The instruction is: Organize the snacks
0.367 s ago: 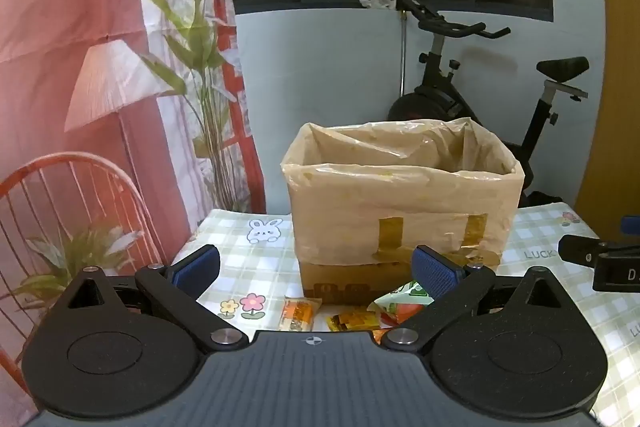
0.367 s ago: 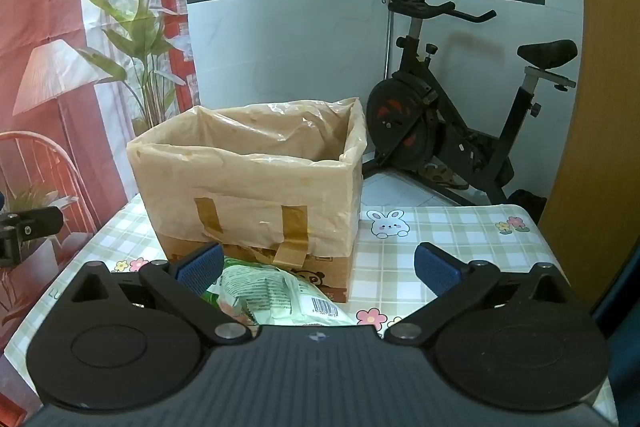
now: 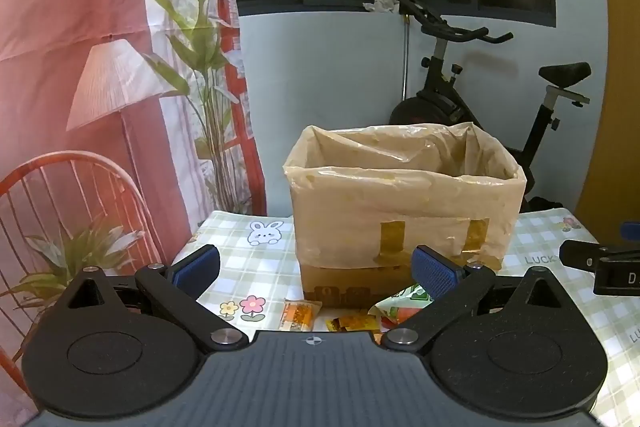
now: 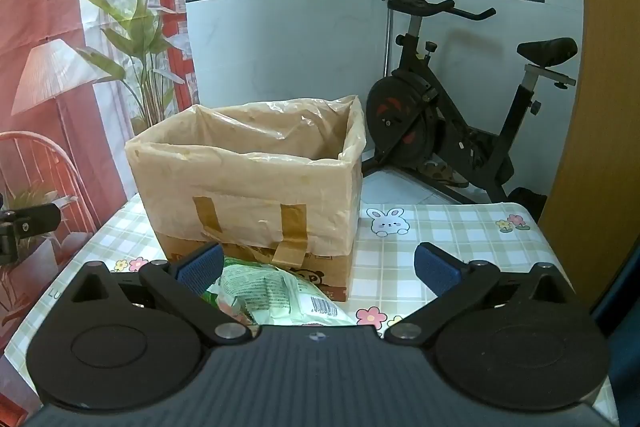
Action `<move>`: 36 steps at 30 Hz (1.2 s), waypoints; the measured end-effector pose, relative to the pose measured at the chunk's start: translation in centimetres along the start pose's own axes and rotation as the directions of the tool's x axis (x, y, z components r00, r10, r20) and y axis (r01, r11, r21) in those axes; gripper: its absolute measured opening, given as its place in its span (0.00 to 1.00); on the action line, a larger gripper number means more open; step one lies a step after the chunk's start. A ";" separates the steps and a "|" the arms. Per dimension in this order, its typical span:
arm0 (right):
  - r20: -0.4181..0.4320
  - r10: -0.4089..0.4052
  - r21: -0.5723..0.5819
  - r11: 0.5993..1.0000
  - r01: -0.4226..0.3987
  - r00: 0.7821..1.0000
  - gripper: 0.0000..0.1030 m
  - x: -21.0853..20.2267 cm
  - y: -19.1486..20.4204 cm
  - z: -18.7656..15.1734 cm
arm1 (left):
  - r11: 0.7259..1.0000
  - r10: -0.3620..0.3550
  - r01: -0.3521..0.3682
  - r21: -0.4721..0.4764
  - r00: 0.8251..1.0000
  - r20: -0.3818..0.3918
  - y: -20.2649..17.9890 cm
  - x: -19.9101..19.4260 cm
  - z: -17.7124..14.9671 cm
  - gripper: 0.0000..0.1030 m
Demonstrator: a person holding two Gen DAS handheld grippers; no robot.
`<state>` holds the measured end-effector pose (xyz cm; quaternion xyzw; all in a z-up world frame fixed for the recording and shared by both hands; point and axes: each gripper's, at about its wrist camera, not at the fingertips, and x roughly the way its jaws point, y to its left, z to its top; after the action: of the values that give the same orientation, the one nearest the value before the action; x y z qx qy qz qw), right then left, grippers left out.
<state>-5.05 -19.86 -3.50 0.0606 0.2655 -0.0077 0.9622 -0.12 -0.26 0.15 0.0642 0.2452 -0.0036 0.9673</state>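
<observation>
We see the left gripper (image 3: 316, 267) and right gripper (image 4: 318, 267) spread wide, holding nothing; just beyond lie small orange packets (image 3: 298, 314) and a green snack bag (image 4: 276, 293) before the lined cardboard box (image 3: 404, 211) on the checked tablecloth (image 4: 448, 227).

Cardboard box (image 4: 248, 269), matt brown, lined in crinkled glossy plastic film, taped; checked tablecloth (image 4: 448, 239) smooth; green snack packet (image 4: 280, 297) glossy at 6 o'clock.

Lined box (image 3: 404, 203) stands on tabletop (image 3: 248, 267); snack packets (image 3: 298, 313) lie before it, apparently touching; exercise bike (image 4: 448, 131) stands behind.
</observation>
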 end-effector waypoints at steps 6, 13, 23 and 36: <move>-0.003 0.000 0.006 1.000 0.000 1.000 1.00 0.0 0.0 0.0 | 1.000 -0.003 0.003 0.010 1.000 0.006 -0.1 -0.2 -0.1 1.00; -0.003 0.003 0.011 1.000 -0.003 1.000 1.00 -0.2 0.1 0.0 | 1.000 0.007 -0.007 0.011 1.000 0.001 -0.1 -0.2 -0.1 1.00; -0.003 0.004 0.012 1.000 -0.004 1.000 1.00 0.0 0.2 0.0 | 1.000 0.019 -0.019 0.014 1.000 0.007 -0.4 -0.4 -0.1 1.00; -0.006 0.005 0.012 1.000 -0.005 1.000 1.00 -0.1 0.3 0.1 | 1.000 0.015 -0.015 -0.009 1.000 0.004 -0.2 -0.3 -0.2 1.00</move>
<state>-5.06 -19.56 -3.35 0.0669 0.2682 -0.0068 0.9610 -0.46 -0.44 0.11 0.0619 0.2429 0.0048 0.9681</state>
